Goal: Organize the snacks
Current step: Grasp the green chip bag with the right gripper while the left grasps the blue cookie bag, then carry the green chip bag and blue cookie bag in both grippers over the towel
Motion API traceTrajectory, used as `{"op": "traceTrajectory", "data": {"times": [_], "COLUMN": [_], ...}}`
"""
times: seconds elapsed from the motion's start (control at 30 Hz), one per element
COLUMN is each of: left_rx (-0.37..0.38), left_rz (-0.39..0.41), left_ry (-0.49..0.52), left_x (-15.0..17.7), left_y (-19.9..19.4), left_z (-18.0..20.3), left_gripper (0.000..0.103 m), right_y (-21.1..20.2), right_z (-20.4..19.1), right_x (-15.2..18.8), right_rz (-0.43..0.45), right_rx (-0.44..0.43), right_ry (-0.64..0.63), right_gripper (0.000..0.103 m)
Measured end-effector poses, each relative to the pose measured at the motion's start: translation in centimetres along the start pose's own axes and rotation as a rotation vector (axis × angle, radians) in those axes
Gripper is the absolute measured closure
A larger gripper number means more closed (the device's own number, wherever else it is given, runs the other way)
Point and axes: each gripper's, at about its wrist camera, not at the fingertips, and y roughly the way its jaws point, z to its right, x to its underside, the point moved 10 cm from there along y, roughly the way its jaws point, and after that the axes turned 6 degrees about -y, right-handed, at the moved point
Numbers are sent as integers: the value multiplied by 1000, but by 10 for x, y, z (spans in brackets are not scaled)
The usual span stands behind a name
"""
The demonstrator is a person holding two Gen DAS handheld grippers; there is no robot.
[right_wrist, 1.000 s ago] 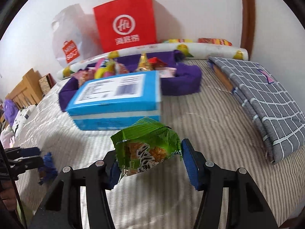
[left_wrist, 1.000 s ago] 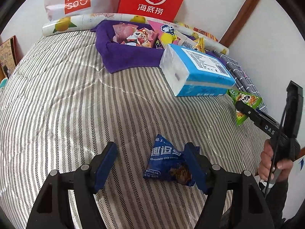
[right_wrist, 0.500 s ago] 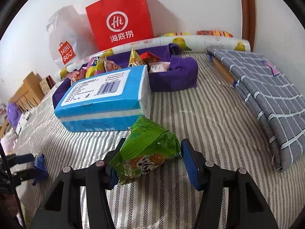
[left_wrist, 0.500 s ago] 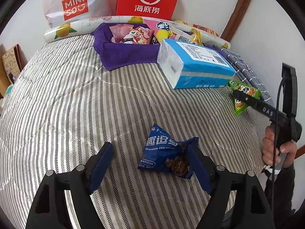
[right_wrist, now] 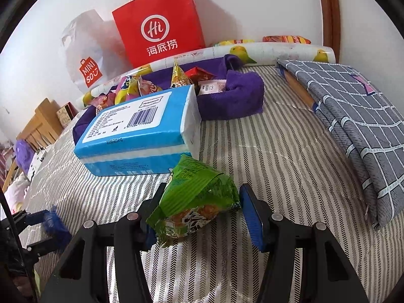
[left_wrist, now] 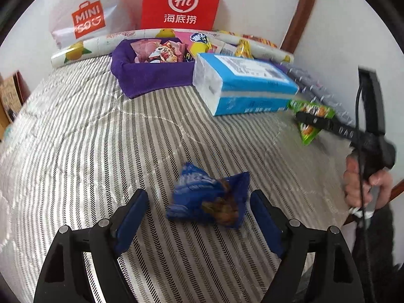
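Blue cookie packet (left_wrist: 209, 197) lay on the striped bed cover (left_wrist: 101, 139), sitting btwn the two blue pads of my left tongs (left_wrist: 199, 214). Those jaws were opening w/ the packet between them; neither pad touched it, gaps on both sides, so nothing gripped there.

My right tongs (right_wrist: 202, 207) were clenched on a green snack packet (right_wrist: 194, 199), puffy and crumpled, pressed by a pad on each side. In the left view that green packet (left_wrist: 310, 118) hung just off the front corner of the blue tissue pack (left_wrist: 242, 83), w/ my right hand (left_wrist: 363, 184) wrapped round the handle.

The tissue pack lay flat on the bed, right in front of the purple cloth basket (left_wrist: 149, 75), which held assorted snack packets, pink, yellow and red among them. Behind the basket ran a rolled mat w/ lemon print (right_wrist: 277, 50), and against the wall stood a red paper bag (right_wrist: 161, 25) and a white plastic bag (left_wrist: 85, 20). A grey checked folded cloth (right_wrist: 353, 106) lay along the bed's right edge.
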Motion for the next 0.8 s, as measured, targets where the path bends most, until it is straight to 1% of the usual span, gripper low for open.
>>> {"op": "traceTrajectory", "data": {"times": [0.07,0.1,0.2,0.3,0.33,0.37,0.4,0.43,0.57,0.8], "left_rx": [18,11,-43,-126,-135,-115,-124,-126,-94,-48], "left_rz": [-6,-9,-2,8,30,31,38,34,11,24], "left_ry": [17,33,83,156,175,174,168,155,86,28], "left_x": [1,1,3,7,7,7,5,3,-2,-16], "left_y": [0,1,5,10,9,8,6,5,4,-9], "left_z": [3,4,8,12,15,17,17,15,10,14], "left_gripper": [21,21,21,21,31,37,49,54,56,56], "right_y": [0,0,0,0,0,0,1,1,0,-7], "right_z": [0,0,1,1,0,0,0,0,-1,-7], "right_x": [0,0,0,0,0,0,0,0,0,3], "right_rz": [-1,-1,-2,-2,-2,-3,-3,-3,-4,-2], "right_rx": [-7,-9,-10,-11,-11,-11,-12,-12,-2,31], "right_ry": [6,6,7,9,9,9,10,9,3,-57], "right_gripper": [47,47,47,47,47,47,47,47,47,47]}}
